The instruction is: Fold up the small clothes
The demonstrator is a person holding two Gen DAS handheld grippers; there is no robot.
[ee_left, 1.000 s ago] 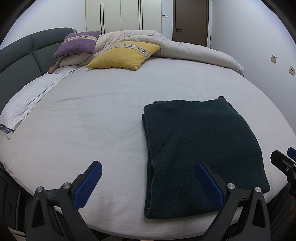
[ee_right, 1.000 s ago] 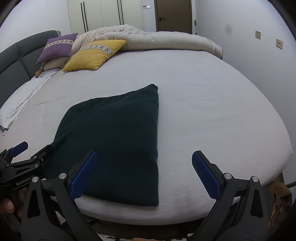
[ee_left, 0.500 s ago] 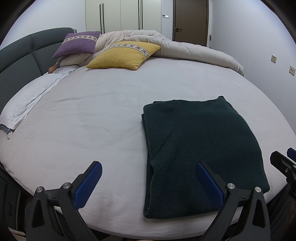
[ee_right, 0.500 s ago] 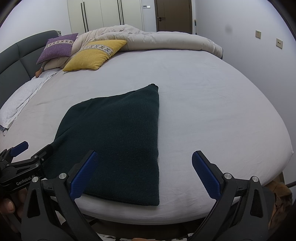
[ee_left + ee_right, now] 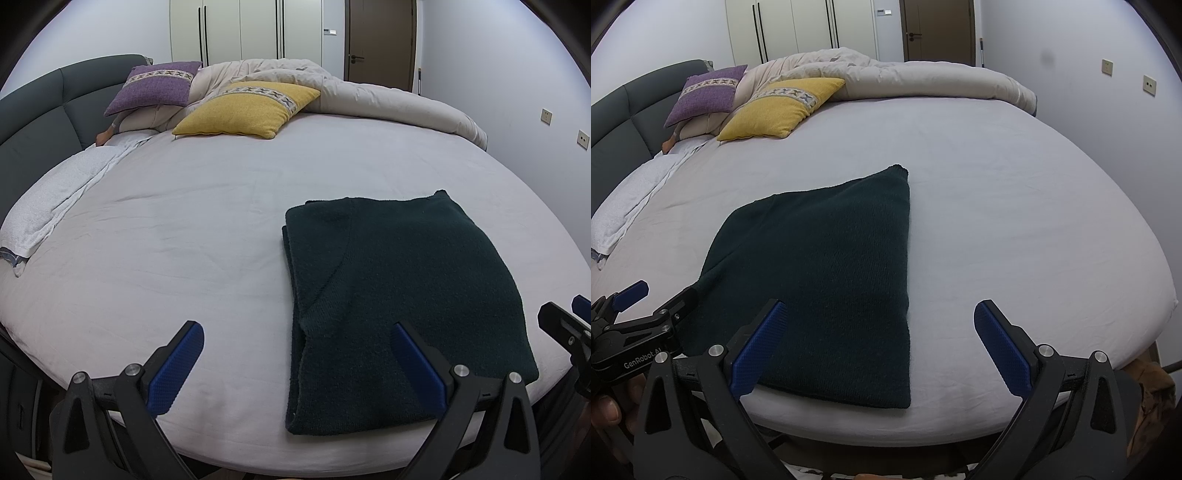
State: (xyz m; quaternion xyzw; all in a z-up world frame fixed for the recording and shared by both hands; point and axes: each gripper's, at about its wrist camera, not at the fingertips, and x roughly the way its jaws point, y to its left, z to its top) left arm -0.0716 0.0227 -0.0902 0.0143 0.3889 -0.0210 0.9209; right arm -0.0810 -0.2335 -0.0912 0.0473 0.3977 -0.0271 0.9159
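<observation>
Neatly folded dark sweater on bed.

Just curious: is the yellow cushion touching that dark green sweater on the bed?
Apart. The left wrist view shows bare sheet between the yellow cushion and the dark green sweater.

Folded sweater on bed near edge; pillows, duvet behind.

My dark green sweater is nubbly matt knit. The bed sheet is smooth cloth; at ten o'clock, a rough white towel. My fingers carry textured blue pads.
</observation>
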